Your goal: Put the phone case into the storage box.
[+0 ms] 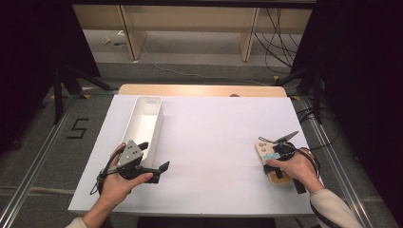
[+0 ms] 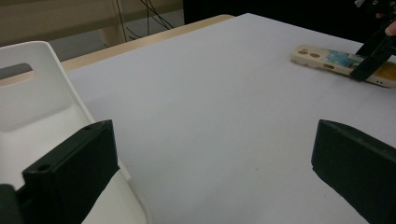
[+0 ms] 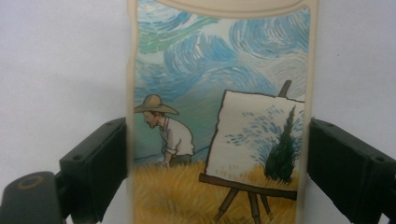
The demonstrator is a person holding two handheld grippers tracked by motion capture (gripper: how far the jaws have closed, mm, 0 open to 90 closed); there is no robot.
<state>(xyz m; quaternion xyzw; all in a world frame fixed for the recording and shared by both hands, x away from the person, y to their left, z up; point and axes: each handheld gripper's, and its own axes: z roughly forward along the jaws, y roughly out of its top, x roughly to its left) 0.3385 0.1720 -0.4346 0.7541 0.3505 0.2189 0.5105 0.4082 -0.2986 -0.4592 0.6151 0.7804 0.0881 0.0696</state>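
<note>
- The right tongs (image 3: 219, 154) straddle the phone case (image 3: 219, 116), one jaw at each long edge. The left jaw looks to touch the rim and the right jaw sits at or just off the other edge. I judge them closing on the case, though a firm clamp cannot be told.
- The jaws take the narrow width, probably because the case lies flat on the desk (image 1: 214, 137) and only its thin sides offer purchase.
- The case, printed with a painter and easel, lies near the desk's right edge under the right hand (image 1: 290, 166).
- The left tongs (image 2: 215, 168) are spread wide apart and hold nothing. They sit low over the desk, just beside the near end of the bin (image 1: 145, 121).
- The white bin lies lengthwise on the left, well apart from the case, and looks empty; it is likely where the case is meant to go.
</note>
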